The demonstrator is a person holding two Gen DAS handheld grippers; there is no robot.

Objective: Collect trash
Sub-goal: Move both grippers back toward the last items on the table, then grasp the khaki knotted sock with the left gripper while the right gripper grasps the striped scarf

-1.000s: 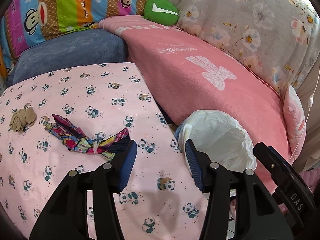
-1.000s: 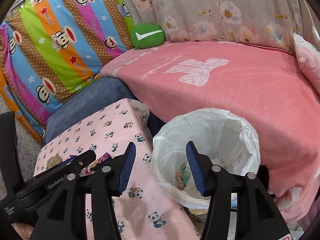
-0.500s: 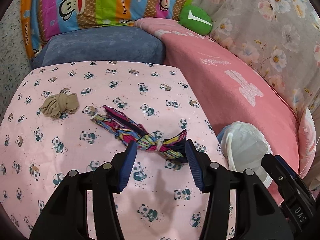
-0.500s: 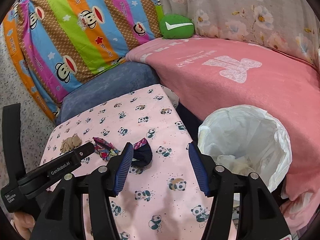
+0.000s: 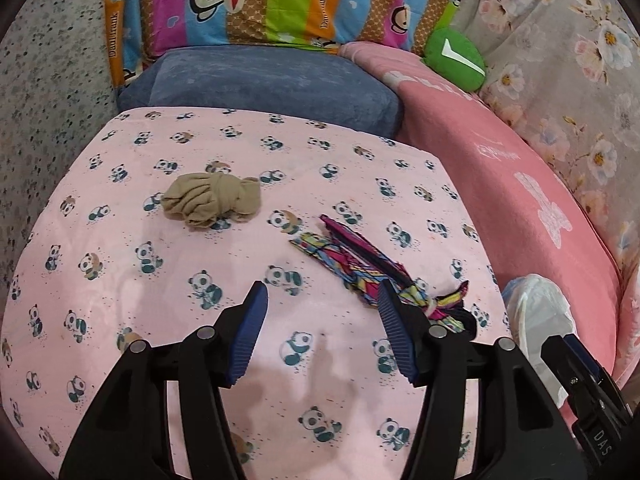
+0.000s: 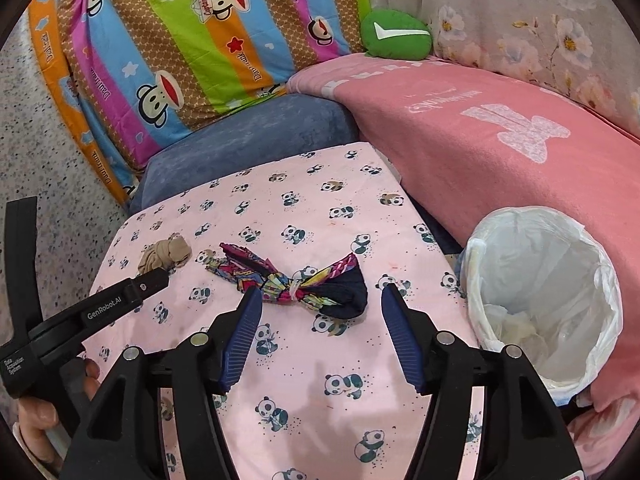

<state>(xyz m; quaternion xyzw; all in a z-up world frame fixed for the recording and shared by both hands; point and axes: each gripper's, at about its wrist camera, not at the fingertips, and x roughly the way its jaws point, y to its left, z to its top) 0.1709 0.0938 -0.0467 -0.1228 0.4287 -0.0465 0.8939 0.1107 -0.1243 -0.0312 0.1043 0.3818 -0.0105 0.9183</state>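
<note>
A balled tan stocking (image 5: pixel 212 200) and a knotted multicoloured cloth strip (image 5: pixel 360 268) lie on the pink panda-print table cover (image 5: pixel 160 320). My left gripper (image 5: pixel 320 320) is open and empty above the cover, the cloth strip just past its right finger. My right gripper (image 6: pixel 316 320) is open and empty, just short of the cloth strip (image 6: pixel 296 280). The stocking (image 6: pixel 164 256) lies left of it. A bin lined with a white bag (image 6: pixel 540 292), with crumpled trash inside, stands at the table's right edge; it also shows in the left wrist view (image 5: pixel 536 312).
A pink blanket on a sofa (image 6: pixel 500 140) runs behind the bin. A blue cushion (image 5: pixel 260 84), a striped monkey-print pillow (image 6: pixel 180 40) and a green cushion (image 6: pixel 396 38) sit behind the table. The left gripper's body (image 6: pixel 80 320) shows at the right wrist view's left.
Both grippers swung left, from the bin toward the table. The stocking and cloth strip now sit nearer the middle of both views; the bin slid to the right.
</note>
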